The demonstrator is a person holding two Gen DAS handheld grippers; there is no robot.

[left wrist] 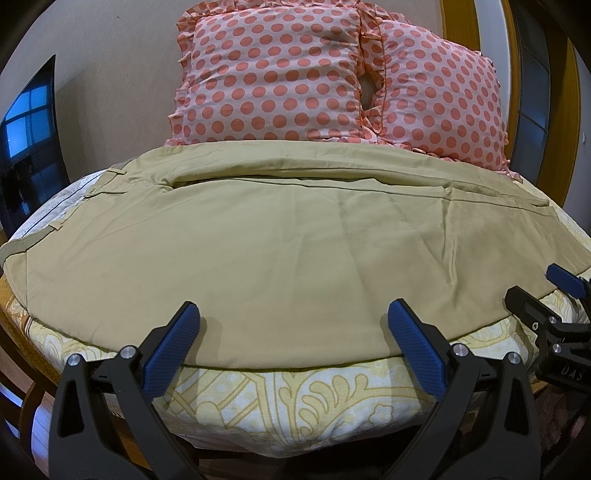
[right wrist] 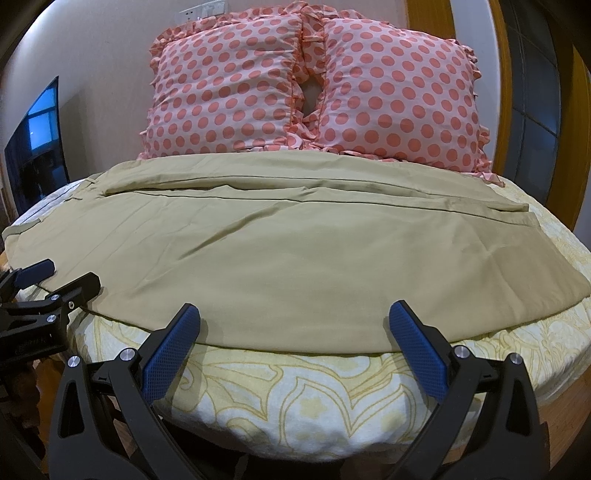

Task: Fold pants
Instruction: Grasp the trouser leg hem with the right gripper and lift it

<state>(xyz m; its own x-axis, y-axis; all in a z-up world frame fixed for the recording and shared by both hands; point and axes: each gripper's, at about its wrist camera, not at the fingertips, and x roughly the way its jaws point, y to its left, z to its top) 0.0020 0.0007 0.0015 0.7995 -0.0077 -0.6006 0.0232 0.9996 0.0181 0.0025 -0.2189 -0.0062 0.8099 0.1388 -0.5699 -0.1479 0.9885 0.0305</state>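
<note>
Khaki pants (left wrist: 280,243) lie spread flat across the bed, waistband with belt loops at the left, leg hems at the right; one leg lies on the other lengthwise. They also show in the right wrist view (right wrist: 295,251). My left gripper (left wrist: 293,317) is open and empty, hovering just over the pants' near edge. My right gripper (right wrist: 293,317) is open and empty over the near edge further right. The right gripper also shows at the right side of the left wrist view (left wrist: 543,284), and the left gripper at the left side of the right wrist view (right wrist: 62,275).
The bed has a white and yellow patterned sheet (left wrist: 295,398). Two pink polka-dot pillows (left wrist: 273,77) (right wrist: 399,88) stand at the head against the wall. A dark screen (left wrist: 29,136) is at the left. A wooden frame (right wrist: 432,22) is at the right.
</note>
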